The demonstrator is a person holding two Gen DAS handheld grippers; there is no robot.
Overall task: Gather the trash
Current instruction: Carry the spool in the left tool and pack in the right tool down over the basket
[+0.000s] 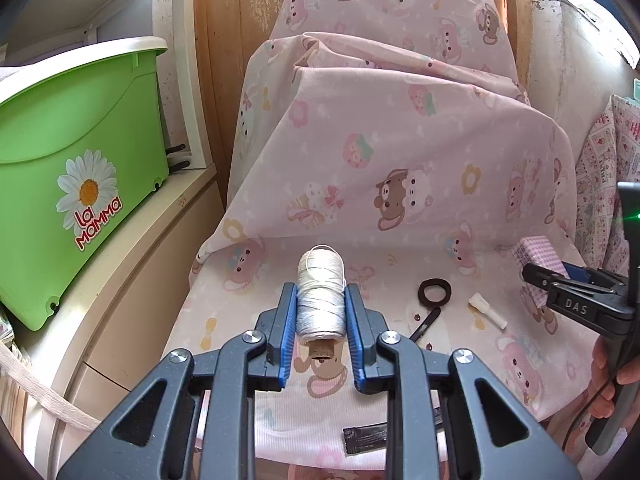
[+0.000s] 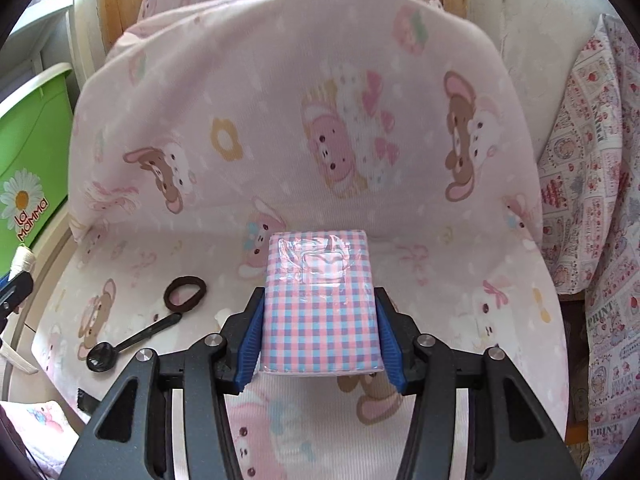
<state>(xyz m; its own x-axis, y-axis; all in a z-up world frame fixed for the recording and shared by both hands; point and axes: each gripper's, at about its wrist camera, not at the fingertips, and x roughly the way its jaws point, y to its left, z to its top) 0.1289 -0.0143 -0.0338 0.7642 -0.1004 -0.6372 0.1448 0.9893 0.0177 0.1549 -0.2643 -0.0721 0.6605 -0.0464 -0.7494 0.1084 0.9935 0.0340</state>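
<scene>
My left gripper is shut on a white thread spool and holds it above the pink cartoon-print sheet. My right gripper is shut on a pink and blue checked tissue pack, held above the same sheet. The right gripper also shows at the right of the left wrist view, with the pack in it. On the sheet lie a brown hair tie, a black plastic spoon, a small white plastic piece and a black wrapper.
A green "La Mamma" bin stands on a cream cabinet to the left; it also shows in the right wrist view. A patterned cloth hangs at the right. A wooden board stands behind the sheet.
</scene>
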